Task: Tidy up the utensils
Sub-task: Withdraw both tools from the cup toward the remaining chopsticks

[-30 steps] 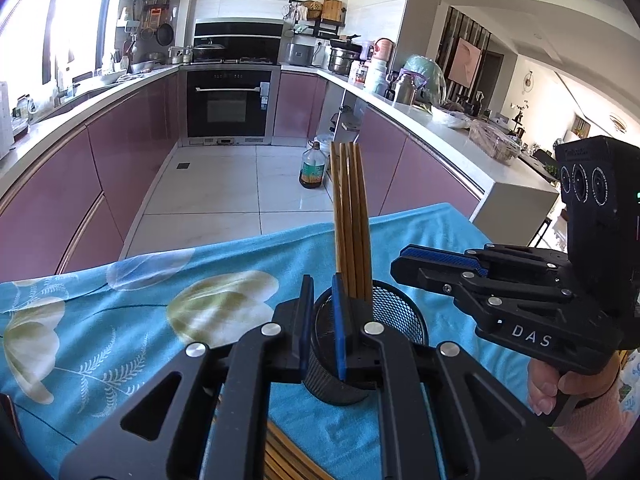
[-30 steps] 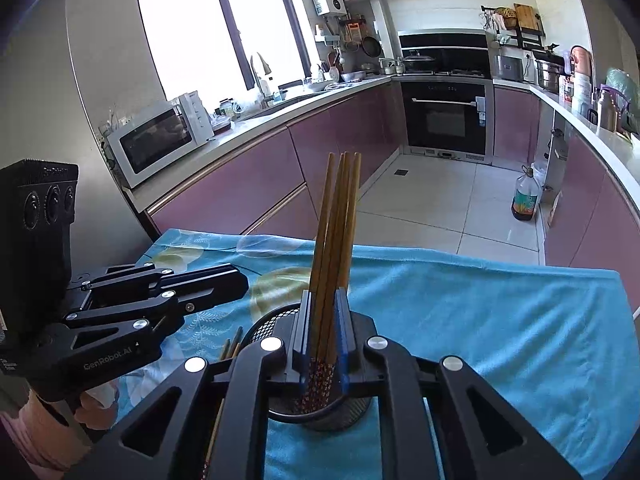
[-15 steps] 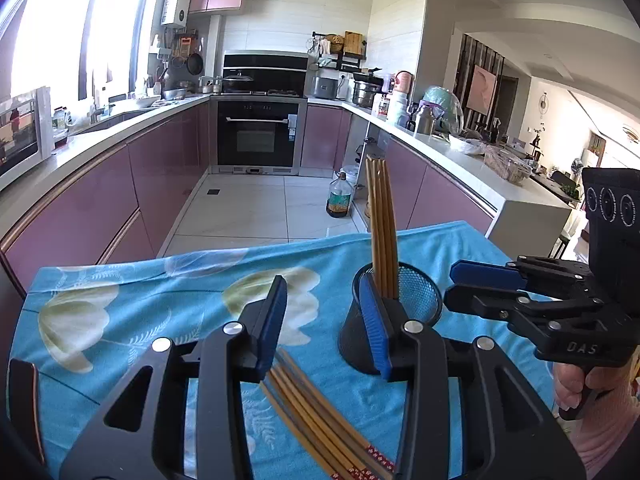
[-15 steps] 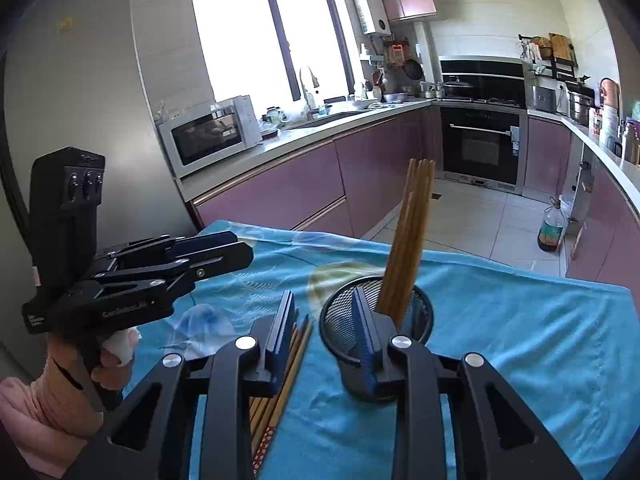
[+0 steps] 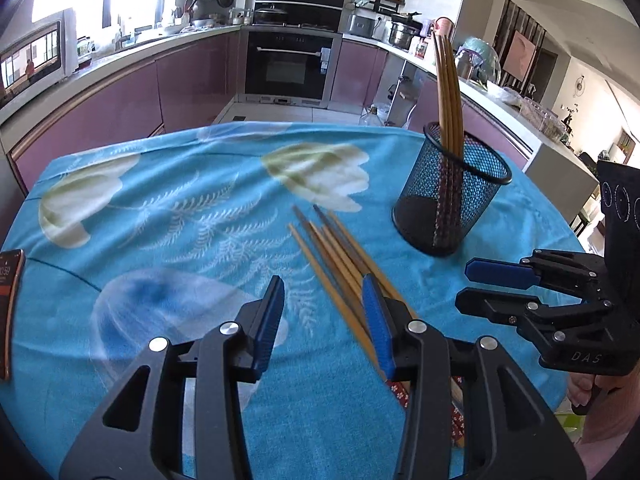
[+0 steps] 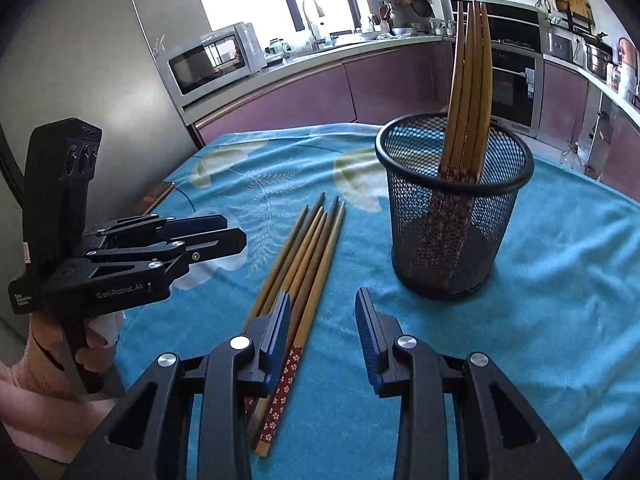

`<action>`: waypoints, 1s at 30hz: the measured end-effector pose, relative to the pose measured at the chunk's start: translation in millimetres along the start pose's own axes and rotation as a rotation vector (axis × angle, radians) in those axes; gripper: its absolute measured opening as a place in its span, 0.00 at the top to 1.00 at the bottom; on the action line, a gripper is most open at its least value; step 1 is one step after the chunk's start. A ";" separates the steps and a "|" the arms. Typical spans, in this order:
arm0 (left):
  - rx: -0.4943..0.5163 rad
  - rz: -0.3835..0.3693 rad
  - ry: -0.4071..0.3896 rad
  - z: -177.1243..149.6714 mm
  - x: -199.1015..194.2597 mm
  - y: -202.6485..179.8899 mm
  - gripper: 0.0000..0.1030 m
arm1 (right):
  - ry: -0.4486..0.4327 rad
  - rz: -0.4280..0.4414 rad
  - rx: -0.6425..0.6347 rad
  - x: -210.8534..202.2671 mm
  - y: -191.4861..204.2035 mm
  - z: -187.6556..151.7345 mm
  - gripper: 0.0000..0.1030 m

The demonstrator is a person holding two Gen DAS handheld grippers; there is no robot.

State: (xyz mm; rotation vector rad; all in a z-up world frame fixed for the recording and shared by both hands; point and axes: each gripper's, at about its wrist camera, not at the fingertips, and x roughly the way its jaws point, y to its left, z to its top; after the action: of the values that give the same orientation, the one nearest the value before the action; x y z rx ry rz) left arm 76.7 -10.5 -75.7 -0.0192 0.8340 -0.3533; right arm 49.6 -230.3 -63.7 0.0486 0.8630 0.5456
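Observation:
A black mesh cup (image 5: 450,196) (image 6: 452,208) stands upright on the blue cloth with several wooden chopsticks (image 5: 448,92) (image 6: 468,92) standing in it. Several more chopsticks (image 5: 340,256) (image 6: 304,264) lie loose on the cloth beside the cup. My left gripper (image 5: 324,320) is open and empty, just above the near ends of the loose chopsticks. My right gripper (image 6: 324,328) is open and empty, its left finger over the loose chopsticks. Each gripper shows in the other's view: the right one (image 5: 496,284) and the left one (image 6: 216,232).
The table is covered by a blue floral cloth (image 5: 180,208) (image 6: 560,280). A phone (image 5: 10,304) lies at the table's left edge and also shows in the right wrist view (image 6: 158,196). Kitchen counters and an oven stand beyond the table.
Both grippers were shut on the chopsticks at the cup, then opened and let them go into the cup. Both have drawn back and tilted down toward the loose chopsticks.

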 end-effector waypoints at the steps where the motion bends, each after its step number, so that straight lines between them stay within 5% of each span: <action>1: -0.004 -0.003 0.010 -0.9 2.6 0.2 0.61 | 0.006 0.000 0.003 2.1 0.5 -2.5 0.69; 30: 0.012 0.035 0.075 -17.3 22.6 -12.9 0.59 | 0.050 -0.025 0.003 24.5 9.7 -13.3 0.69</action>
State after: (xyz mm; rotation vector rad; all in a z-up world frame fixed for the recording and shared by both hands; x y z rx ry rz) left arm 74.1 -27.6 -101.7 0.0194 0.9053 -0.3276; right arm 48.5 -212.6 -87.4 0.0271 0.9121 0.5243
